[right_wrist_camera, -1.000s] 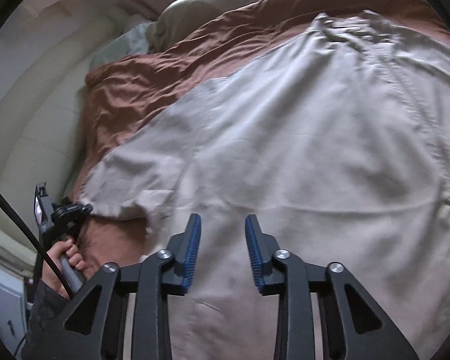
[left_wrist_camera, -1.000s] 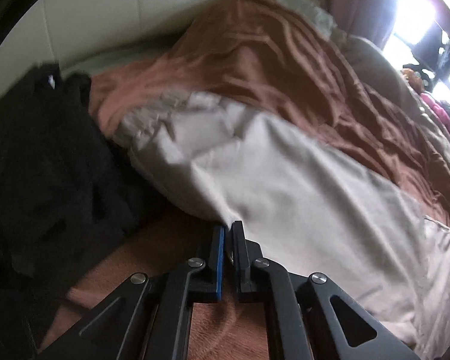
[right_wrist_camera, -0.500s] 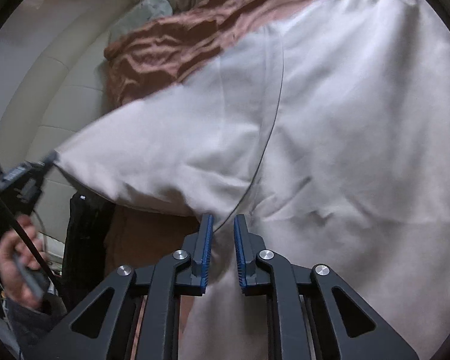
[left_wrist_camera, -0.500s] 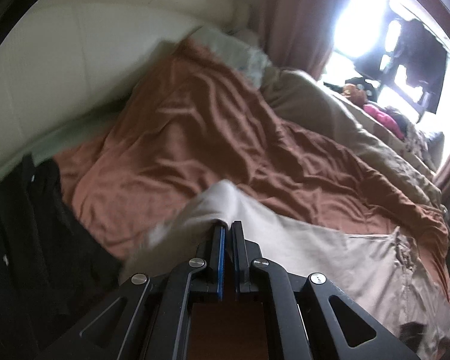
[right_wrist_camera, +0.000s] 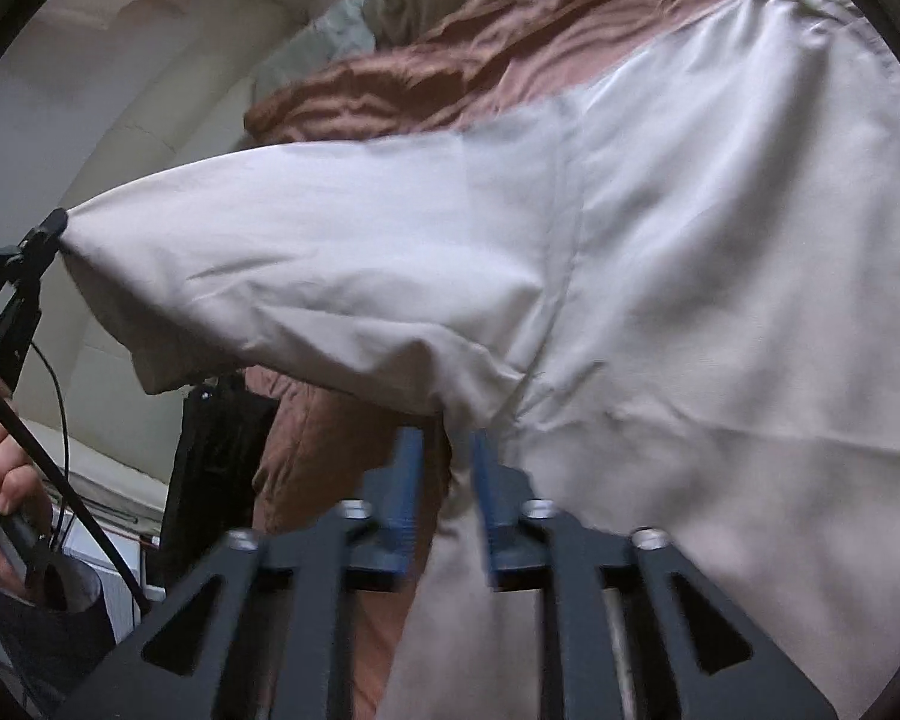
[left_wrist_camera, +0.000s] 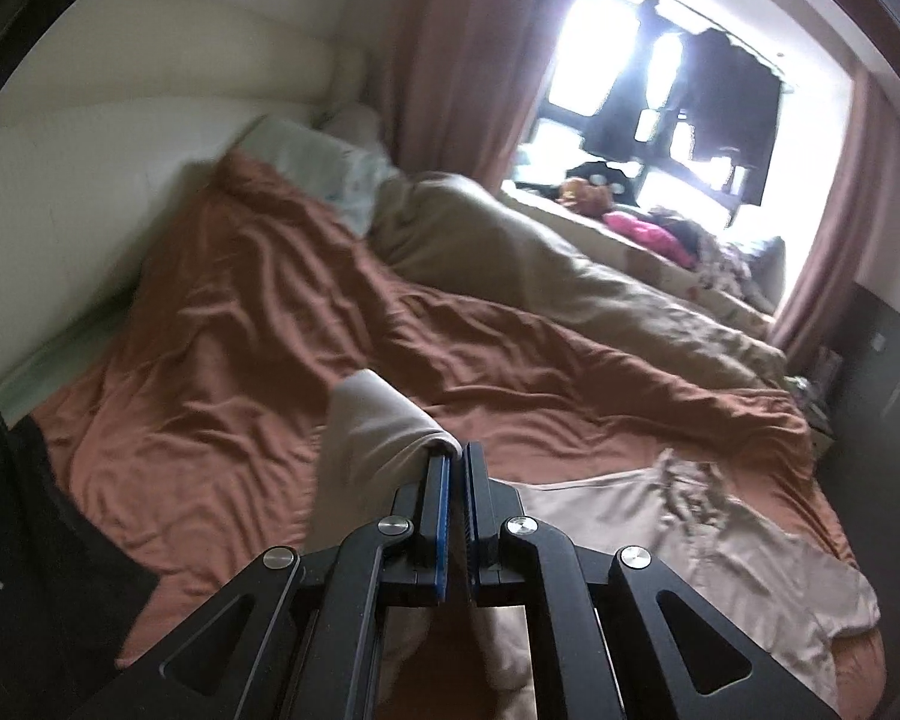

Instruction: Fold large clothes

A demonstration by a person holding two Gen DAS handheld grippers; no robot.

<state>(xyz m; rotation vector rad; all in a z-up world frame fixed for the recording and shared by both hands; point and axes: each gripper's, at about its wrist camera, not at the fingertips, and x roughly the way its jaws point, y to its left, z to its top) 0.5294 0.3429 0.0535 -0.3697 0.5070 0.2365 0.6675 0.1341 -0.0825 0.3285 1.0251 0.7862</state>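
A wide bed [left_wrist_camera: 114, 324] under a rumpled rust-brown cotton cover [left_wrist_camera: 282, 312] fills the scene, with a beige quilt [left_wrist_camera: 558, 282] heaped along its far side towards the bright window. Across the near part of the cover lies the large pale beige cotton garment [right_wrist_camera: 720, 312] – most of it flat on the bed, one sleeve lifted out to the left. That sleeve's end is pinched in the left tongs [left_wrist_camera: 456, 456], pressed together on the cloth and held up above the bed (the person's hand [right_wrist_camera: 0, 468] on the handle shows at the left edge). The right tongs [right_wrist_camera: 444, 450] are opening, the bunched underarm cloth between their blue pads [right_wrist_camera: 405, 480]. By my reading the folding has barely begun – no finished fold shows; the sleeve and body are yet to be folded.
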